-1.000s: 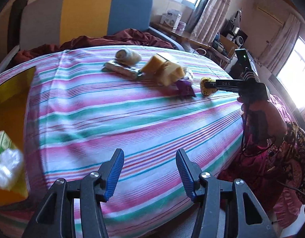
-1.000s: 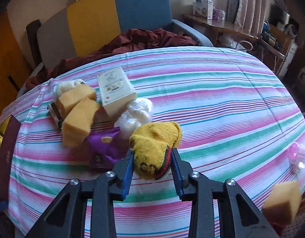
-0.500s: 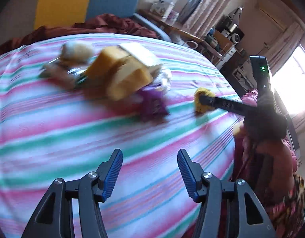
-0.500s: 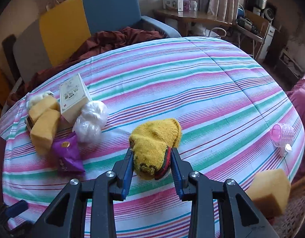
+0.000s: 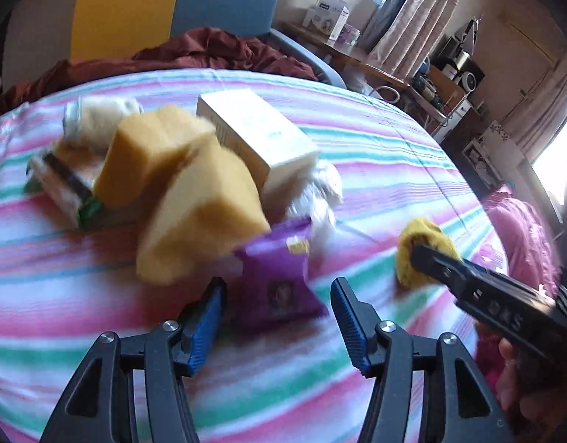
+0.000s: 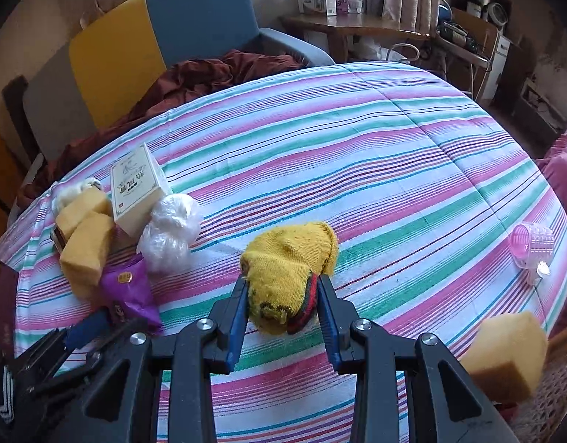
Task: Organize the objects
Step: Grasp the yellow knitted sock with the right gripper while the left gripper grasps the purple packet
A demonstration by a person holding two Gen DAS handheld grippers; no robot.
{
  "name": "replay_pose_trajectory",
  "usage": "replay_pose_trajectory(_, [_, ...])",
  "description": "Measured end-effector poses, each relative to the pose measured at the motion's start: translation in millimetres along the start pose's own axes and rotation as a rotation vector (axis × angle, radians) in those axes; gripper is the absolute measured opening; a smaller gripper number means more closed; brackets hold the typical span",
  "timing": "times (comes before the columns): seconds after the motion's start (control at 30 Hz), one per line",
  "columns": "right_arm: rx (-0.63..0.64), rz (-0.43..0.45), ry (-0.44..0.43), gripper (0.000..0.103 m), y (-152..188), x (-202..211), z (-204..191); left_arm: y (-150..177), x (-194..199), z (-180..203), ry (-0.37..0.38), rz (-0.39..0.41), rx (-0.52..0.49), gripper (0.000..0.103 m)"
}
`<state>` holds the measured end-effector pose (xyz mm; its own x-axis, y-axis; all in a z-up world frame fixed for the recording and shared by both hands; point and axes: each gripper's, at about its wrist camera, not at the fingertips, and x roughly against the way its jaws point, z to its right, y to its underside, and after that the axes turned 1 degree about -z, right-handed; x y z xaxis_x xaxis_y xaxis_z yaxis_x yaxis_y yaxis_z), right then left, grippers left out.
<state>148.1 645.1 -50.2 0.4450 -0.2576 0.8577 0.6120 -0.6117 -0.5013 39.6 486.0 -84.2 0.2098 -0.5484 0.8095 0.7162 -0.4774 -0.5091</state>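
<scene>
A: Where do we stand with the tidying?

B: We are mid-pickup. Our right hand-held gripper [image 6: 281, 308] is clenched on a yellow knitted sock [image 6: 289, 264], which rests on the striped bedspread [image 6: 357, 155]. Our left hand-held gripper [image 5: 276, 317] has its jaws spread, empty, hovering over a purple snack packet [image 5: 279, 280].

A: Where is that packet relative to the sock?

B: Near the sock, on its left side in the right wrist view. Beyond the packet, further from the sock, a cluster sits packed together: two yellow sponges [image 6: 86, 241], a white carton [image 6: 135, 188], and a crumpled clear bag [image 6: 170, 230]. On the sock's other side, well apart, lie a pink hair roller [image 6: 532, 245] and another sponge [image 6: 504, 354] at the bed's edge.

A: What does the next move call for?

B: We judge that the left jaws should lower around the packet's crinkly edges and close gently, as thin foil may slip. The left view is blurred, so we cannot tell whether the tips touch it yet.
</scene>
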Motion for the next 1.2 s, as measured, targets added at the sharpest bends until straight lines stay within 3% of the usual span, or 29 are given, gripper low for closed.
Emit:
replay_pose_trajectory(0.17, [-0.002,-0.003,-0.004,0.036,-1,-2,1,-1,-8,-7,-0.004,0.043,-0.031,0.056])
replay_pose_trajectory(0.23, [0.008,-0.003,0.002,0.036,-2,-2,-1,5,-6,-8,-0.006,0.068,-0.085,0.05])
replay_pose_trajectory(0.3, [0.019,-0.001,0.01,0.036,-1,-2,-3,7,-2,-14,0.014,0.072,-0.073,0.039])
replay_pose_trajectory(0.4, [0.038,0.003,0.021,0.036,-1,-3,-5,13,5,-27,0.062,0.076,-0.056,0.035])
replay_pose_trajectory(0.67, [0.078,0.025,0.034,0.035,2,1,-12,34,24,-27,0.068,0.114,-0.131,0.033])
replay_pose_trajectory(0.8, [0.086,0.049,-0.021,0.035,3,8,-16,44,33,-29,0.063,0.129,-0.156,0.033])
replay_pose_trajectory(1.2, [0.194,0.095,-0.052,0.035,9,15,-41,71,65,-56,0.081,0.176,-0.079,0.033])
